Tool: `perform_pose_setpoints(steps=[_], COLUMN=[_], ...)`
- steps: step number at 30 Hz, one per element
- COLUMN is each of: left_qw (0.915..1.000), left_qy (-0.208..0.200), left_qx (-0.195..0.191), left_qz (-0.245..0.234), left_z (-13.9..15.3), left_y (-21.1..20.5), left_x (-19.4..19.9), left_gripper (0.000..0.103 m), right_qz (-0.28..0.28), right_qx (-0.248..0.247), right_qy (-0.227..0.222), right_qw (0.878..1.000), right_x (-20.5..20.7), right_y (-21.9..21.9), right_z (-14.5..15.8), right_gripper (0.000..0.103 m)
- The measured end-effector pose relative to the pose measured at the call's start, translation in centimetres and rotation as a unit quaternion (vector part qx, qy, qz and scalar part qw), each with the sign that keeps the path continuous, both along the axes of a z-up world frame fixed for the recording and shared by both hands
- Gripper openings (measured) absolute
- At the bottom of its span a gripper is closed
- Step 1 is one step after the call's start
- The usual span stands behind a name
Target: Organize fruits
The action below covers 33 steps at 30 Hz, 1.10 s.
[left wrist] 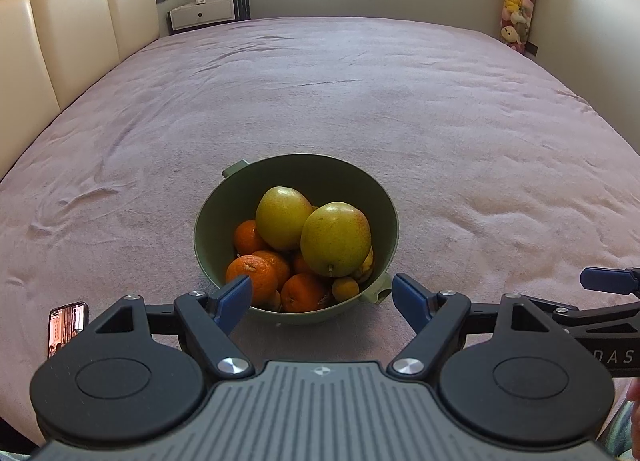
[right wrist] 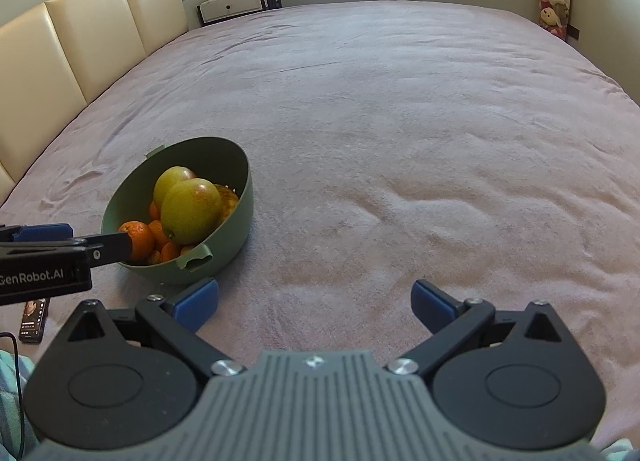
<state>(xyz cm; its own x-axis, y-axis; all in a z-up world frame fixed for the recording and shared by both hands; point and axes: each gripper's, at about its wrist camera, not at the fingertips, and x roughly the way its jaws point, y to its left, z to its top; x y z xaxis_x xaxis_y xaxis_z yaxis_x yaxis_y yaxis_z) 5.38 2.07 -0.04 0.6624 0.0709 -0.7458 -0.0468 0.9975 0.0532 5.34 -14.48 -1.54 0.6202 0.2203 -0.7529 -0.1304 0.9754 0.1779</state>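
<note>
Here left tongs [left wrist: 322,295] spread wide, level, facing fruit bowl [left wrist: 224,213]; right tongs [right wrist: 316,303] likewise agape, empty, beside bowl.

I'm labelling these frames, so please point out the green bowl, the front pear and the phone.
green bowl [left wrist: 208,221]: left wrist view, bare inner wall on its left side.
front pear [left wrist: 335,239]: left wrist view, middle of its skin.
phone [right wrist: 34,321]: right wrist view, its screen, lying on the bedspread.
</note>
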Motion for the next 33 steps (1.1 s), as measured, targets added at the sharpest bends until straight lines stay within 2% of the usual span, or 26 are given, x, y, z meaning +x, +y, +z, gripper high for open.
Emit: perform_pose_setpoints(steps=[33], left_qw=[1.0000], left_qy=[-0.002], left_qx=[-0.003], left_qz=[-0.001], left_z=[0.50], left_y=[-0.09], left_x=[-0.32], left_gripper=[0.093], right_qz=[0.014], right_qx=[-0.016], right_qy=[-0.007], right_qw=[1.000], right_x=[-0.20], right_y=[0.54], right_z=[0.03], right_gripper=[0.099])
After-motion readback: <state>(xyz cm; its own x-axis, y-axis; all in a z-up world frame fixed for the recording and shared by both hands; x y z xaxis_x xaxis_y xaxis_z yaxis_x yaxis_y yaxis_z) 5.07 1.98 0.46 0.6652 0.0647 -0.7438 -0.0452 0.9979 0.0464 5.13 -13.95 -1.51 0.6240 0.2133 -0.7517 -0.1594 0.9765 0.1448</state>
